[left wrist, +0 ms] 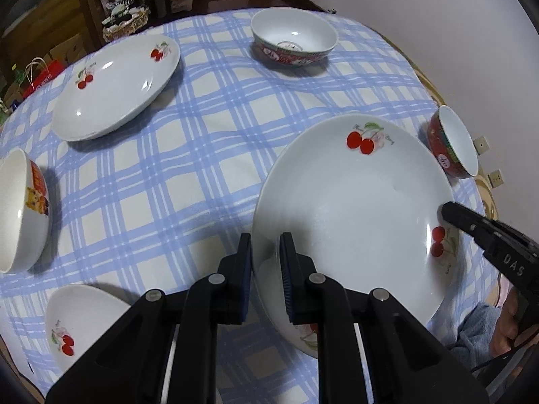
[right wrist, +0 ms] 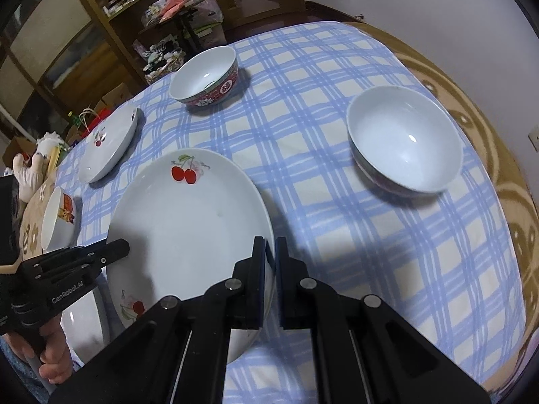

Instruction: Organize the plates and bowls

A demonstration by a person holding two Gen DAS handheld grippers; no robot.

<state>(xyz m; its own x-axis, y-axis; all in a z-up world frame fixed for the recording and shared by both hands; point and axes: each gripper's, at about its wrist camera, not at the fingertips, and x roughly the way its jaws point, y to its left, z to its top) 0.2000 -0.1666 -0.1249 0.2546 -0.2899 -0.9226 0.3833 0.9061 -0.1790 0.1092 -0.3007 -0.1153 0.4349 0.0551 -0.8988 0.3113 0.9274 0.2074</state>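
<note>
Left wrist view
Landmark: big plate (left wrist: 353, 208), white with cherry prints, tilted above the blue checked cloth (left wrist: 161, 175).
Left gripper (left wrist: 266, 262): fingers nearly together, pinching the big plate's left rim; one pad lies outside the rim, the other inside on the plate's face.
Right gripper (left wrist: 448, 210): seen side-on at the big plate's right rim, its tip over the inner face near a cherry print; how far apart its fingers stand cannot be told from here.
Second plate (left wrist: 118, 84): flat on the cloth, well apart, up and left of the big plate.
Third plate (left wrist: 81, 323): on the cloth, down and left of the big plate, beside the left gripper.
Red bowl (left wrist: 293, 40): upright, beyond the big plate.
Side bowl (left wrist: 454, 141): red outside, just past the big plate's right rim.
Cartoon bowl (left wrist: 23, 212): far left of the big plate.

Right wrist view
Right gripper (right wrist: 271, 259): fingers narrowly parted with the big plate's (right wrist: 188, 235) right rim between them; the left finger lies over the plate's face, the right one outside the rim.
Left gripper (right wrist: 114, 250): at the big plate's left rim, held by a hand (right wrist: 54, 360).
Pale bowl (right wrist: 404, 141): upright, right of the big plate, apart.
Red bowl (right wrist: 205, 77): beyond the big plate.
Second plate (right wrist: 111, 144): up and left of the big plate.
Cartoon bowl (right wrist: 59, 219): left of the big plate.
</note>
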